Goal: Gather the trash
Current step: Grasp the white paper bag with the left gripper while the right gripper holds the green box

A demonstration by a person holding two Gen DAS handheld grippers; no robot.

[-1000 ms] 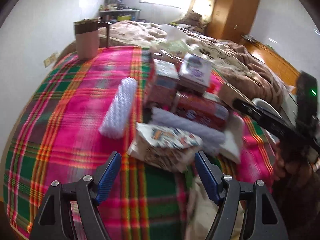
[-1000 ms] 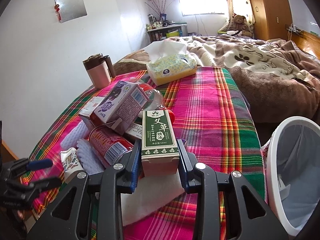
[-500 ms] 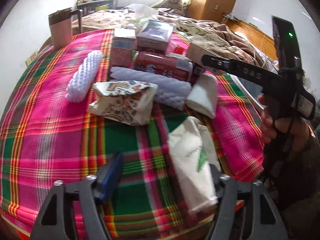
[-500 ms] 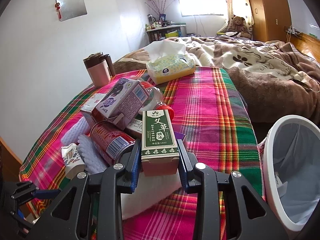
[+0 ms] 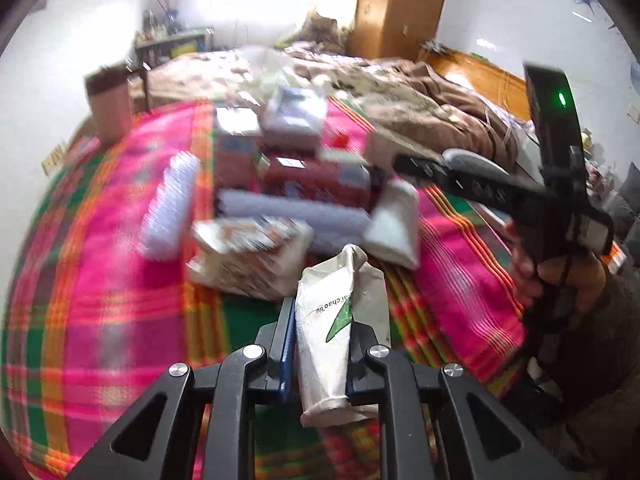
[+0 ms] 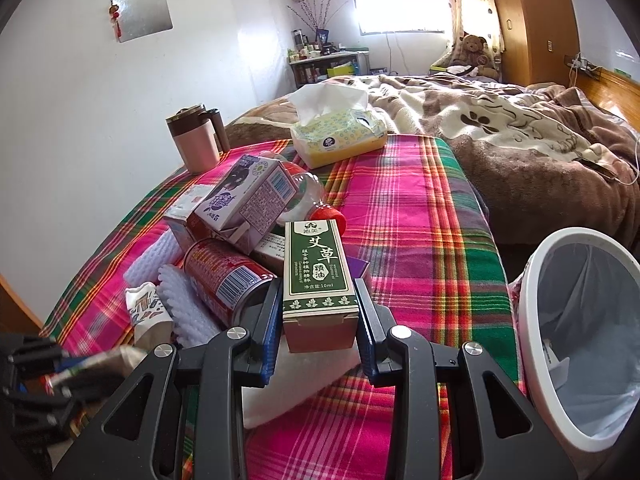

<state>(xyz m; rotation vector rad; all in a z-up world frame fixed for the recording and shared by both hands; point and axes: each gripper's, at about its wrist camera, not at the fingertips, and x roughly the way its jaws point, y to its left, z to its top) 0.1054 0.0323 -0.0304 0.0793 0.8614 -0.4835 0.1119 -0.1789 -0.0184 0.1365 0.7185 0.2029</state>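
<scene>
Green carton gripped by right tongs, left tongs pinching paper wrapper

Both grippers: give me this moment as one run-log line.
left gripper: shut on white paper packet | right gripper: shut on green box | white bin: right of right gripper, nothing dropped yet

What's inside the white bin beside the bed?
The white round bin holds a translucent liner and one small white scrap against its wall. The near rim hides the bottom.
</scene>
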